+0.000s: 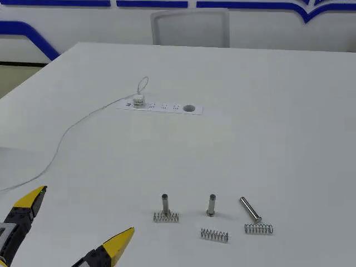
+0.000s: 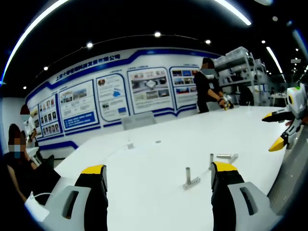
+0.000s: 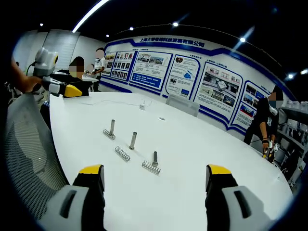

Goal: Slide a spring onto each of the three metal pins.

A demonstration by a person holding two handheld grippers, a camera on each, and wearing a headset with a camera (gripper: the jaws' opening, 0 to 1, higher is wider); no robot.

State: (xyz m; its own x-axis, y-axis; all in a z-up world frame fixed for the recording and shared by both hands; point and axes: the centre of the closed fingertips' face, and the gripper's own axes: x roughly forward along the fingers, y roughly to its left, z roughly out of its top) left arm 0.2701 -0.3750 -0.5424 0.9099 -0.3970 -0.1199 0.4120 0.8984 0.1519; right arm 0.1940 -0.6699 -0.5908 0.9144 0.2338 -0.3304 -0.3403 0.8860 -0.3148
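Three metal pins stand in a row near the table's front edge: a left pin, a middle pin and a right pin that slants, apparently lying down. One spring lies at the left pin's foot, a second spring in front of the middle pin, a third spring by the right pin. My left gripper is open at the bottom left, short of the pins, with nothing between its yellow tips. In its own view my right gripper is open and empty, with the nearest pin and spring just beyond.
A white power strip with a plug and a thin cable lies mid-table. A grey chair stands at the far edge. People stand by the far wall. The white table spreads wide around the pins.
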